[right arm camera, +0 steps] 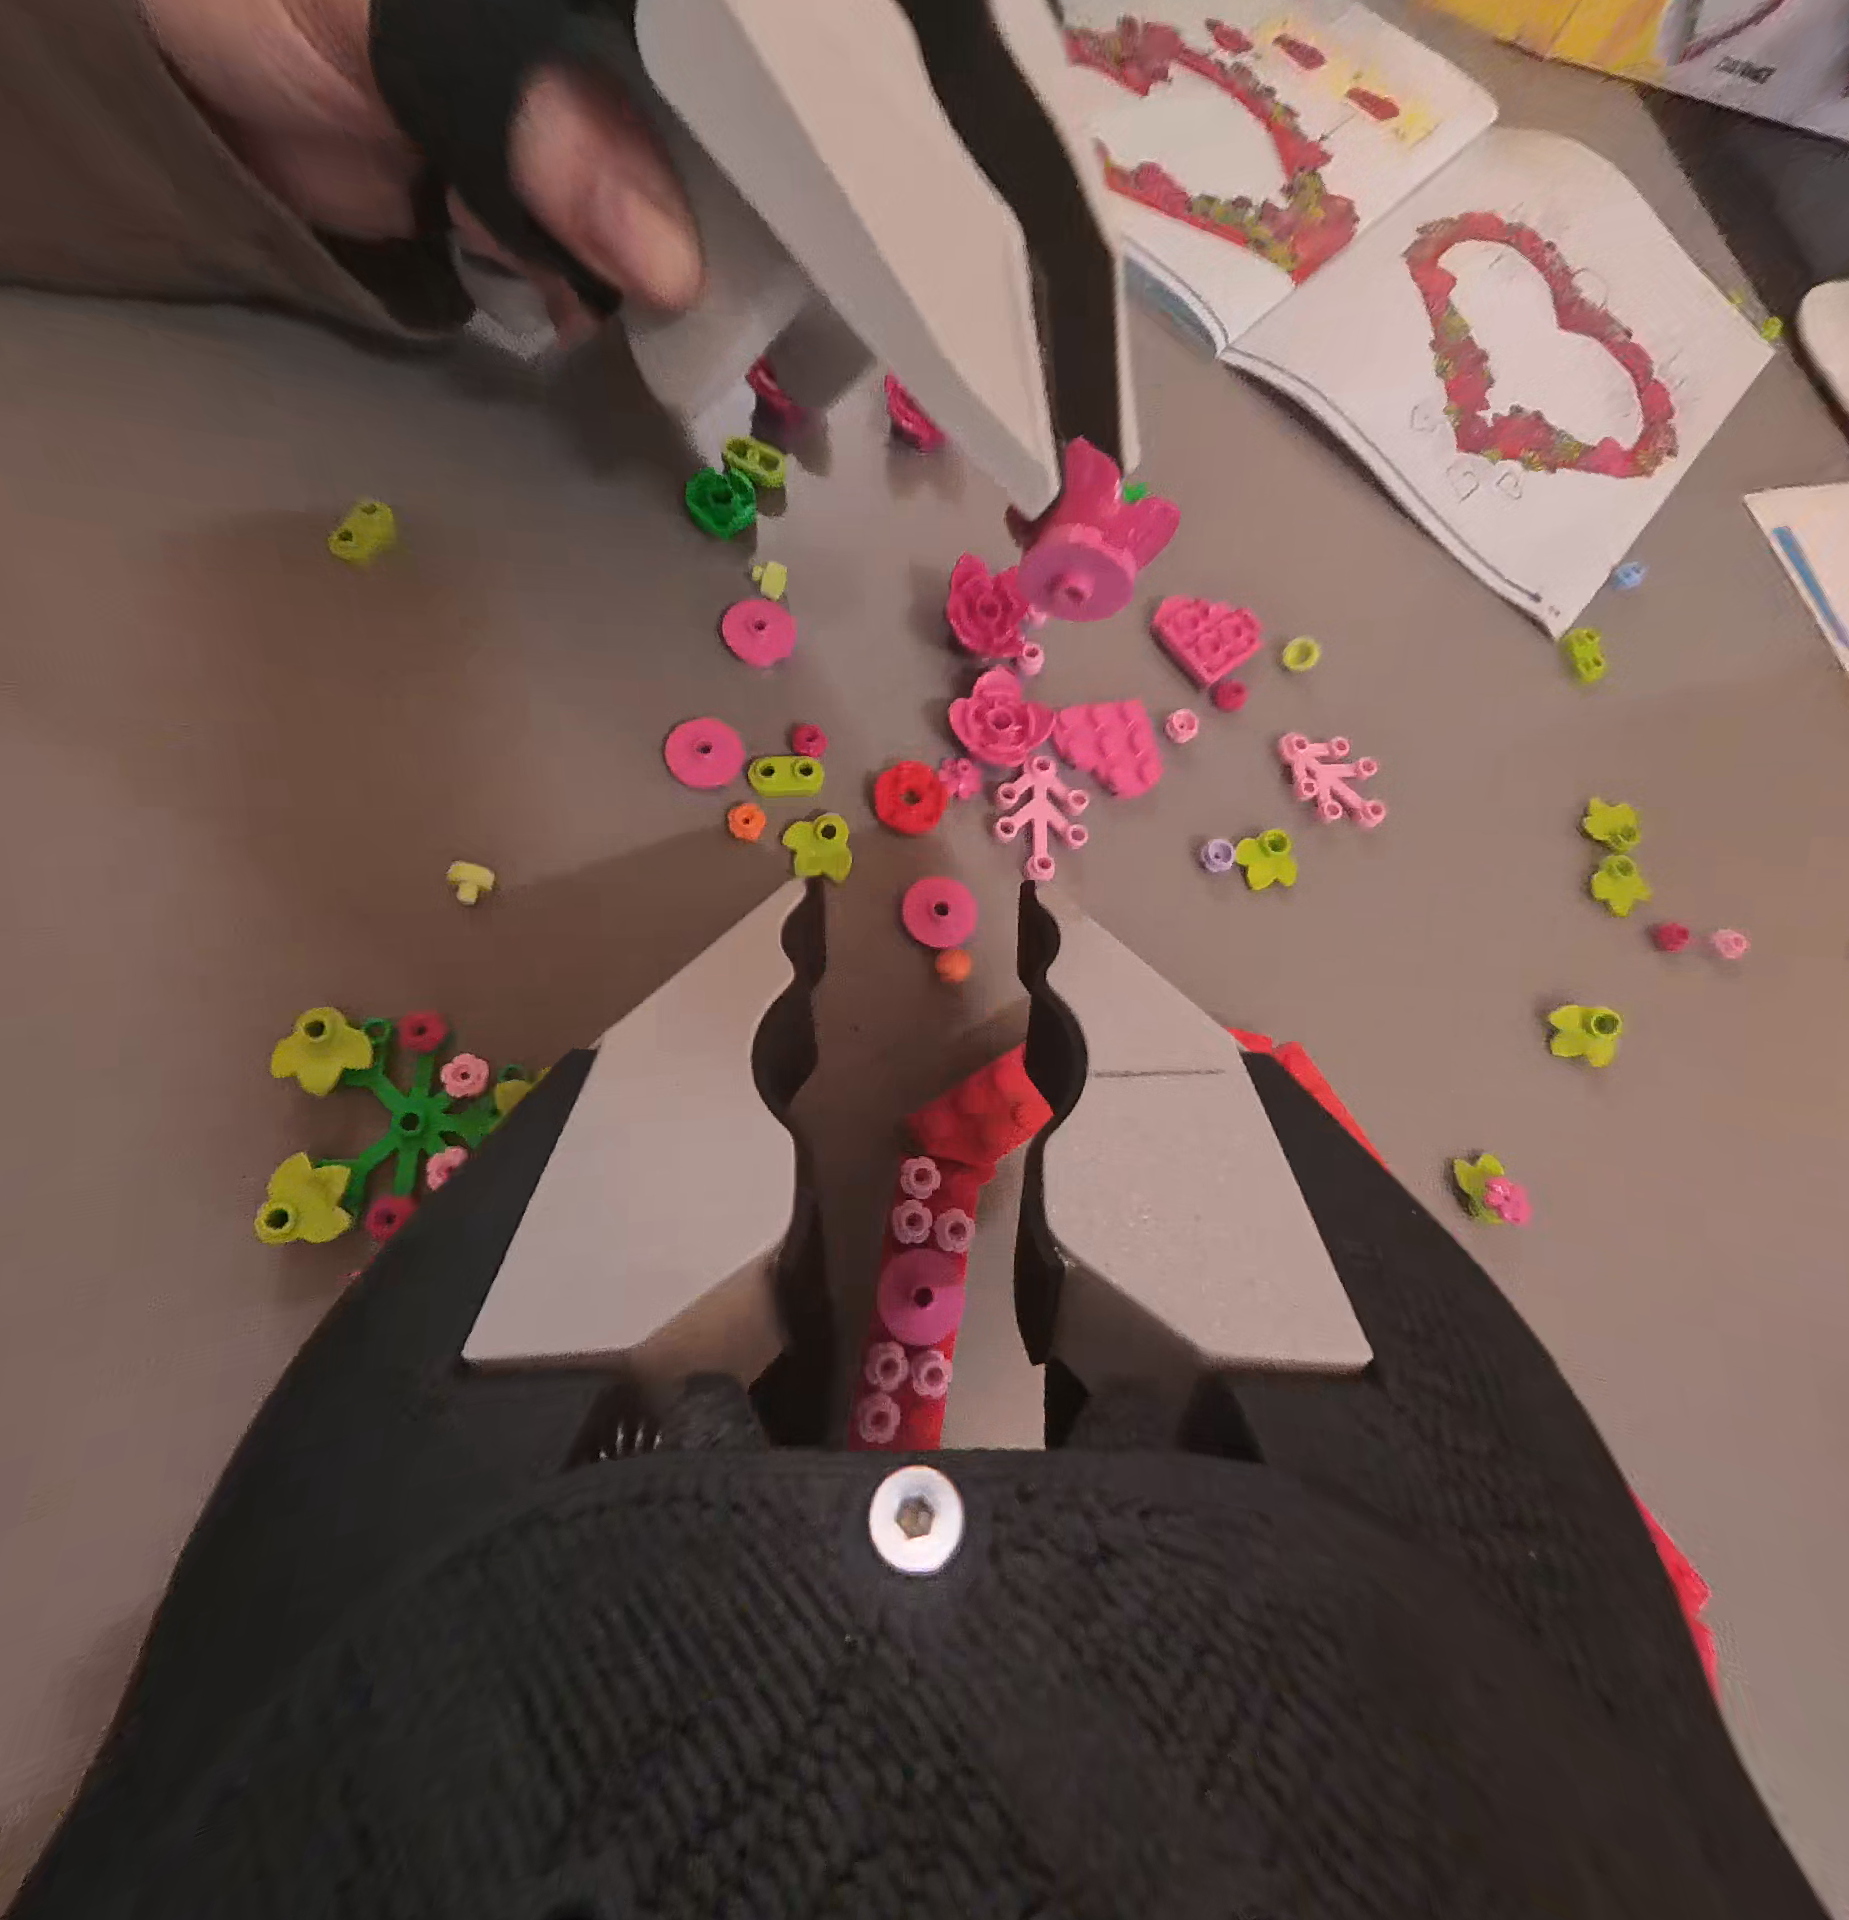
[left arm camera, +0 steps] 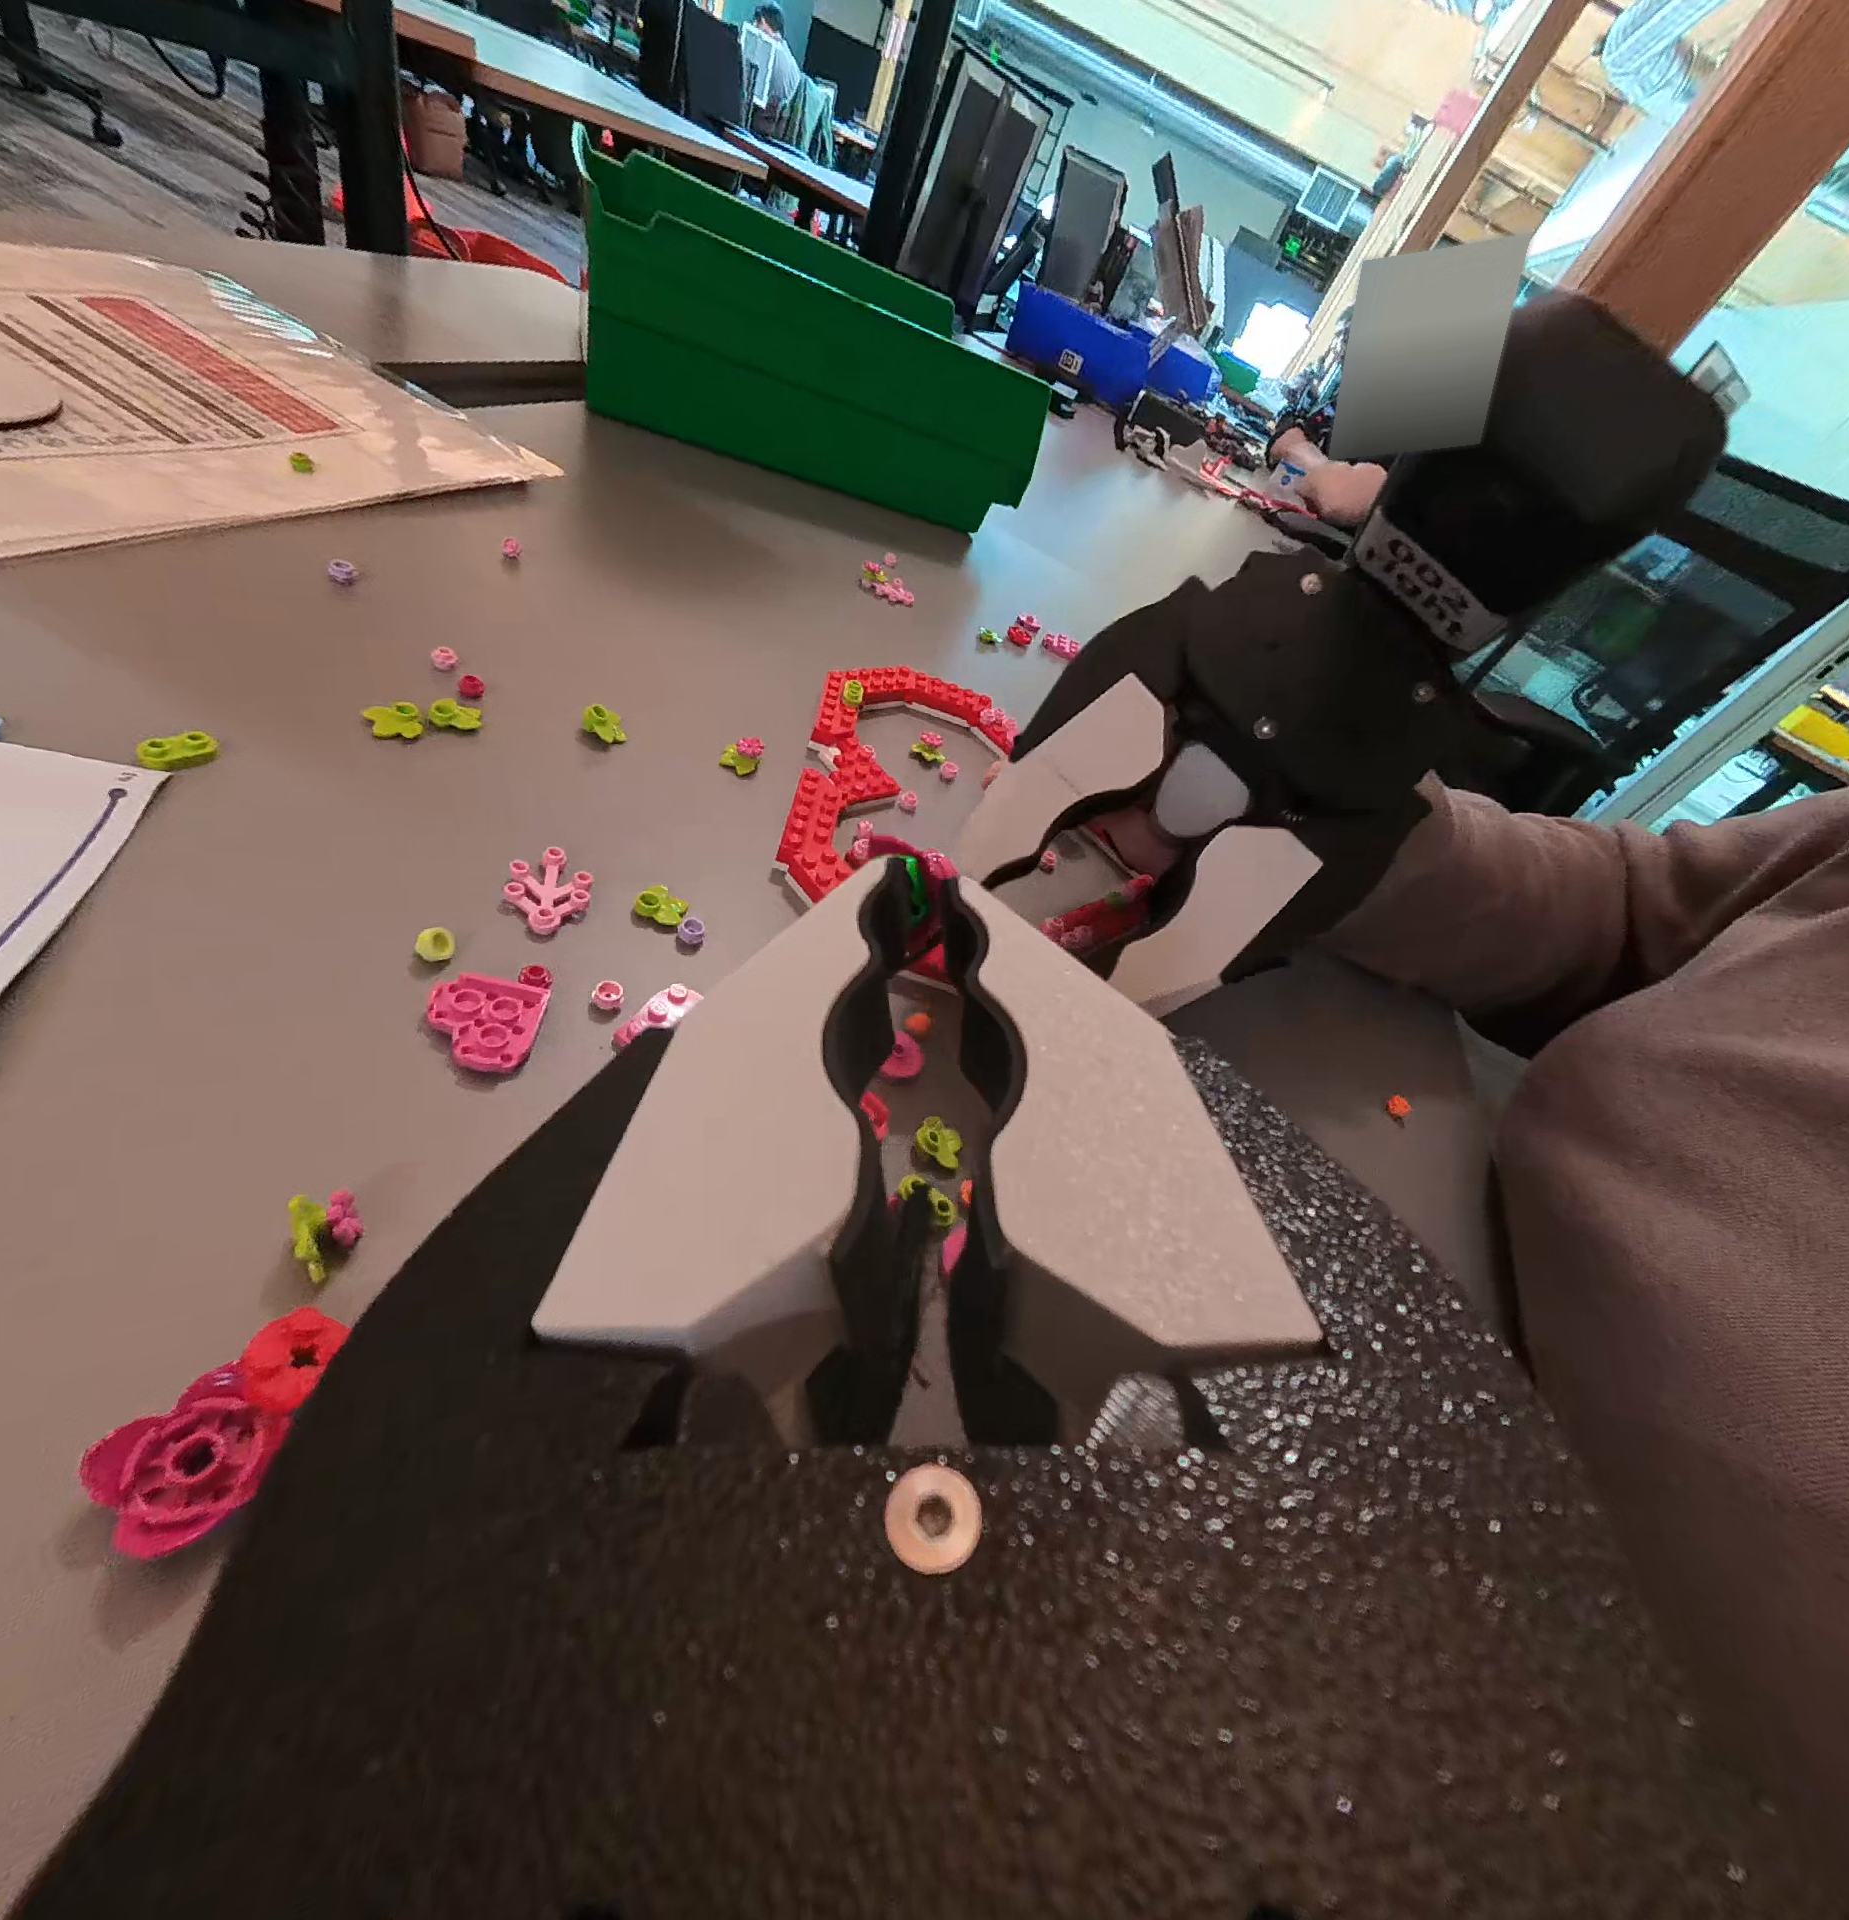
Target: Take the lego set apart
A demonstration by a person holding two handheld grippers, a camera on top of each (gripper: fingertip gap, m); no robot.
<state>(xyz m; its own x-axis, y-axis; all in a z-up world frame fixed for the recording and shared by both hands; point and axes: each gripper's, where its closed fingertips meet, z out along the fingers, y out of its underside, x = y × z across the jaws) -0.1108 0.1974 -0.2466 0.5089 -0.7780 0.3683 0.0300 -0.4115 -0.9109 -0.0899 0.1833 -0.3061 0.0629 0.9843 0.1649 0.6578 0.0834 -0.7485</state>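
left gripper (left arm camera: 915,904) clamped on pink flower (right arm camera: 1091,545), lifted beside red frame (left arm camera: 868,769) | right gripper (right arm camera: 920,904) spread, straddling frame's flowered strip | loose pieces scattered around frame on table (left arm camera: 276,987)

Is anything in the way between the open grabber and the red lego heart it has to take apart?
No. The right gripper hangs open right over the red heart frame, and one arm of the frame with pink flower studs already lies between its jaws. The left gripper works farther off, shut on a magenta flower piece.
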